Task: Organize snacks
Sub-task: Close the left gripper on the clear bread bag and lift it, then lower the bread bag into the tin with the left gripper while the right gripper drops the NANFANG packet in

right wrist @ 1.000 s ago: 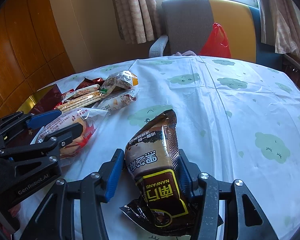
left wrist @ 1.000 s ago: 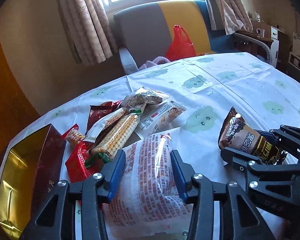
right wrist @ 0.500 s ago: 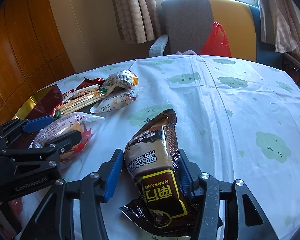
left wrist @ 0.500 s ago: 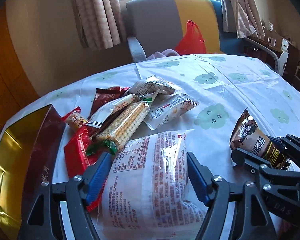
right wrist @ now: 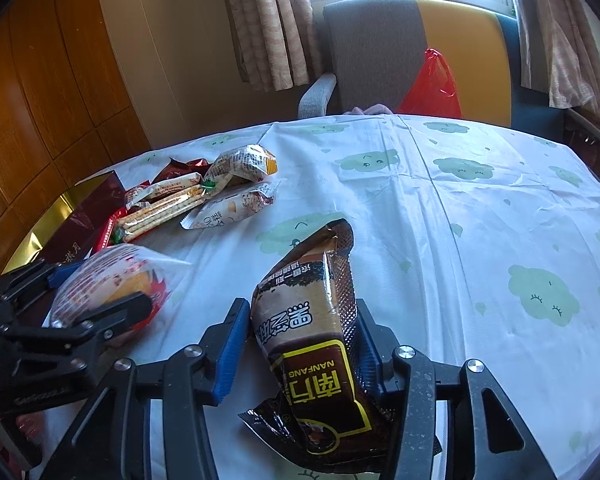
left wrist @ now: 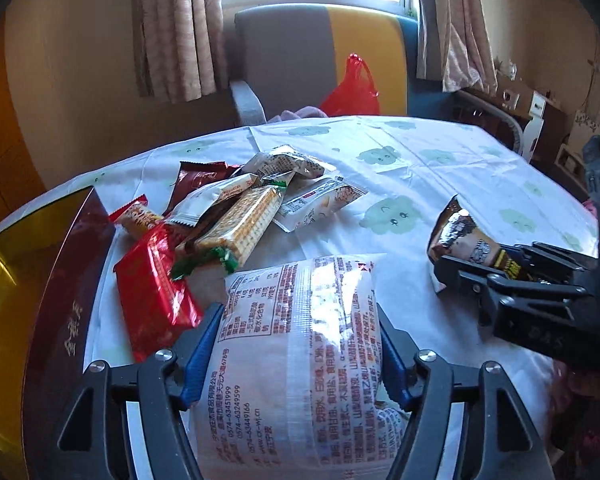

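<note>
The left gripper (left wrist: 300, 360) clamps a white printed bag (left wrist: 300, 368) – the right gripper (right wrist: 300, 344) clamps a brown packet (right wrist: 316, 332).

Left gripper (left wrist: 300, 356) fingers closed around a packet, right gripper (right wrist: 300, 344) fingers likewise, both held low, side by side

The left gripper (left wrist: 300, 354) clamps a clear printed snack bag (left wrist: 300, 364) between its blue pads. Ahead and to its left lies a snack pile (left wrist: 236, 216); further left stands a gold-lined box (left wrist: 28, 280). To the right, the right gripper (left wrist: 512, 276) holds a brown packet (left wrist: 460, 240).
</note>
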### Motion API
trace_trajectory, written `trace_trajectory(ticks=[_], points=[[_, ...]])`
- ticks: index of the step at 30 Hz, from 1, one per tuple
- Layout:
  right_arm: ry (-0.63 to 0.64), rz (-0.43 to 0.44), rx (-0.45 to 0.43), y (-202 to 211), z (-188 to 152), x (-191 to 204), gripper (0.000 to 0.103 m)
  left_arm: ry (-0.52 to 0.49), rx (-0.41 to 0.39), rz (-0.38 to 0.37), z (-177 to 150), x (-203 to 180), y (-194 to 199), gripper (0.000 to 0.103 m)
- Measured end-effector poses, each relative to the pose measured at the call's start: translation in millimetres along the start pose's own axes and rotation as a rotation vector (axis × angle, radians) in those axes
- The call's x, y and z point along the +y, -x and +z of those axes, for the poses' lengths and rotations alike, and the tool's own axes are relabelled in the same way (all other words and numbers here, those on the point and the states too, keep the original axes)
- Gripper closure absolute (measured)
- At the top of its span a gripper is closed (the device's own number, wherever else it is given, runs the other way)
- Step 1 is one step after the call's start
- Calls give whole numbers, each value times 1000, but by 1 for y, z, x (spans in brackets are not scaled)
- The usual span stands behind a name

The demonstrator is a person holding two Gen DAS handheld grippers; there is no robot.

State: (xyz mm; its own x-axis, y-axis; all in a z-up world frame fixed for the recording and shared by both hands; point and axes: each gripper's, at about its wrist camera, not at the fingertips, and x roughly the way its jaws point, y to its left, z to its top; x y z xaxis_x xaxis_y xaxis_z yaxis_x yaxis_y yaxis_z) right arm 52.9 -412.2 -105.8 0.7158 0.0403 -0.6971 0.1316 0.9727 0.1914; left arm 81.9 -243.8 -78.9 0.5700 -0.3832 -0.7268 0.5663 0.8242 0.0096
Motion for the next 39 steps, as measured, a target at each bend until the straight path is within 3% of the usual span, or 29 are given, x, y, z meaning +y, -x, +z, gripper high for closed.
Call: trace_trajectory(ticks=[10,16,19,21,22,23,25,27,29,31,39], points=[[-82,20,-6,18,-18,11,55,9,-104,-49,-13,22,64,32],[-96,13,-29,34,-19,34,76,44,-155,-2,-18,56,96,32],[-62,19,-15,34,-16,45,78,64,-163,23,-23,74,104,32],[-40,4,16,31,-16,53,72,87,-167,42,-27,87,108,32],[-31,-9,30,30,-17,55,57,97,-167,53,-28,94,109,32],[-25,-13,57,27,-17,59,35,105,-168,64,-30,101,111,32],[-15,6,87,23,-21,63,24,125,-169,78,-33,114,113,32],[45,-52,127,16,-26,74,31,143,-166,88,-35,124,113,32],[118,-120,125,15,-29,85,55,155,-160,101,-36,133,113,32],[134,-116,122,16,-29,88,68,162,-149,117,-38,141,111,32],[54,-39,78,24,-23,105,70,208,-119,168,-49,177,109,32]])
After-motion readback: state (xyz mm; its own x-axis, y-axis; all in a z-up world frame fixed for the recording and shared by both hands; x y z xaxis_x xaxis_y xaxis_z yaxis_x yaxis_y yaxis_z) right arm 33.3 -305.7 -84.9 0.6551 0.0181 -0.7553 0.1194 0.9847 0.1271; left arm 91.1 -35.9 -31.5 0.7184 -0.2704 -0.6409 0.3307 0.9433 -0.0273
